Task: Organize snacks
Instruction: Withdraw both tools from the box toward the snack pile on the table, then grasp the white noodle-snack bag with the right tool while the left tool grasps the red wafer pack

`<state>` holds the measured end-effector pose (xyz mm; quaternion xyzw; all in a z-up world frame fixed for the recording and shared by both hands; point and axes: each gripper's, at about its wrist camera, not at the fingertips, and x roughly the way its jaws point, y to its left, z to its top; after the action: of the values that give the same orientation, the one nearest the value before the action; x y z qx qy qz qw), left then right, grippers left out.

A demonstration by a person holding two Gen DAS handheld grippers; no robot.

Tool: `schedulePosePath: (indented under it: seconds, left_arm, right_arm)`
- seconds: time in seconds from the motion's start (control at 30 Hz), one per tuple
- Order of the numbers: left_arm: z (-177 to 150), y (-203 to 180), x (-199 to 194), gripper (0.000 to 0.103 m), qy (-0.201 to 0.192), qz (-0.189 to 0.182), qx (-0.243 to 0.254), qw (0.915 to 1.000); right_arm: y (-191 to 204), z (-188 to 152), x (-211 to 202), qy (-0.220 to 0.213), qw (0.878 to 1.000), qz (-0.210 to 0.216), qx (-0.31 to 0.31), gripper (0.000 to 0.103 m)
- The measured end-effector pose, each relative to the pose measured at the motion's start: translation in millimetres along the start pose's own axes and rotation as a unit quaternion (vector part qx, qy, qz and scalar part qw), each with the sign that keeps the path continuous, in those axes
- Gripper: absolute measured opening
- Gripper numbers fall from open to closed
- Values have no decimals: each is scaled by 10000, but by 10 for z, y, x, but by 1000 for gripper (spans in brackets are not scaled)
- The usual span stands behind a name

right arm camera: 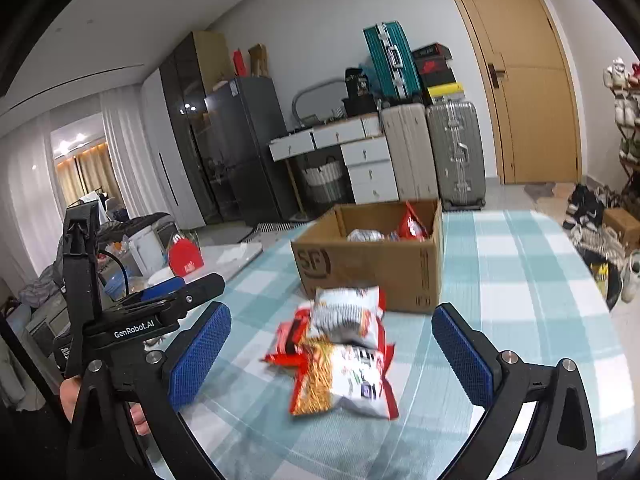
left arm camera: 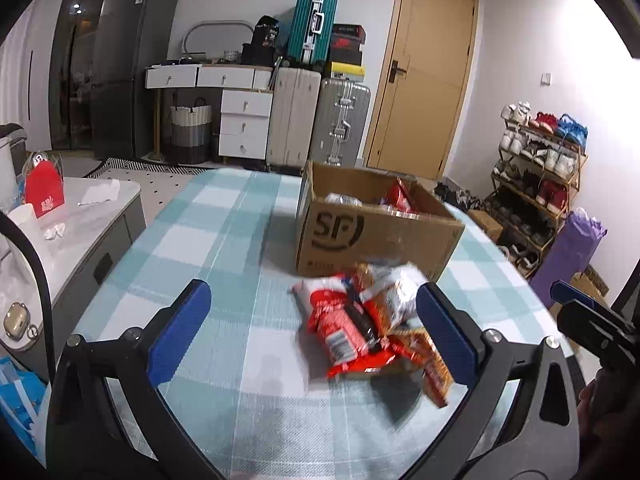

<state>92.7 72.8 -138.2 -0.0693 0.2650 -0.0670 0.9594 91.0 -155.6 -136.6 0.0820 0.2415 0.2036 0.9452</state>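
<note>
A heap of snack packets (left arm camera: 362, 320) (right arm camera: 344, 344), red, white and orange, lies on the checked tablecloth (left arm camera: 224, 240) (right arm camera: 520, 272) just in front of a cardboard box (left arm camera: 372, 236) (right arm camera: 372, 264). The box is open and holds a red packet (left arm camera: 400, 196) (right arm camera: 412, 224) and a silvery one (right arm camera: 366, 235). My left gripper (left arm camera: 314, 330) is open above the table, its right pad beside the heap. My right gripper (right arm camera: 332, 354) is open too, hovering over the heap with nothing between its pads. The left gripper's body (right arm camera: 160, 312) shows at the left of the right wrist view.
A low marble side table (left arm camera: 80, 216) with a red paper box (left arm camera: 44, 192) stands left of the table. Suitcases (left arm camera: 320, 120), white drawers (left arm camera: 244, 120) and a dark fridge (left arm camera: 128, 72) line the far wall. A shoe rack (left arm camera: 536, 168) stands at the right by the door (left arm camera: 428, 72).
</note>
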Motion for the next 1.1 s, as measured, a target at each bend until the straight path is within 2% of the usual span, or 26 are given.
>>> schedulePosePath:
  seconds: [0.13,0.43,0.8,1.1]
  left_arm:
    - [-128,-33,141,102,82,94,241,9996]
    - [-283,-75,336,102,178,58,367,9992]
    - [-342,-88,477,102,244,-25,434,9988]
    - [-367,-136,542,102,298,49,513,9982]
  right_arm:
    - [-129,-166,119,168,9996,-5,205,102]
    - [-333,-404,399,670,9964,12,517,102]
    - [-419,-495,789,1251,9878,362,858,102]
    - [-413,-495,1087,1540,9838,355,847,102]
